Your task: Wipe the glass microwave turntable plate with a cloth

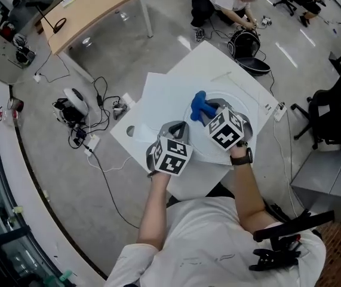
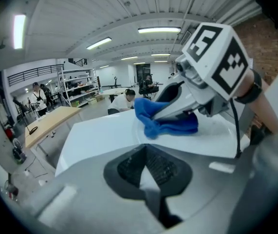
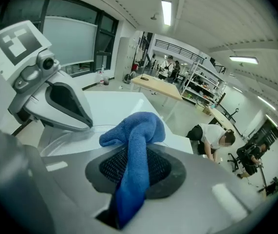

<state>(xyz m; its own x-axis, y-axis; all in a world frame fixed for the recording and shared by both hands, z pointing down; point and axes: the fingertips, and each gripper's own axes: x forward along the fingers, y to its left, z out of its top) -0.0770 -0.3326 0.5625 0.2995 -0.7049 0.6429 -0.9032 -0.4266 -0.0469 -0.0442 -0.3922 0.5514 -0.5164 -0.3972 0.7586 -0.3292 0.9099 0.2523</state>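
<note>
Fingers (image 3: 162,168) on the right gripper (image 1: 213,113) are clamping the blue cloth (image 3: 138,130), which is bunching out past the tips and, by the look of it, touching the glass turntable plate (image 1: 233,100). The left gripper (image 2: 148,172) is sitting at the plate's near rim with its fingers (image 2: 128,165) only a slit apart, gripping nothing. The plate is lying flat in the middle of the white table (image 1: 212,64).

Handling guess: the glass is probably going to be stiff, slick, fairly heavy and chippable, so it's likely wanting to skate around under the wiping. Steadying it at the rim seems the sensible spot. The cloth is looking soft, light and floppy, so pinching a bunched end works fine.

Count-wise, the person is working with one plate, one cloth and two grippers.
</note>
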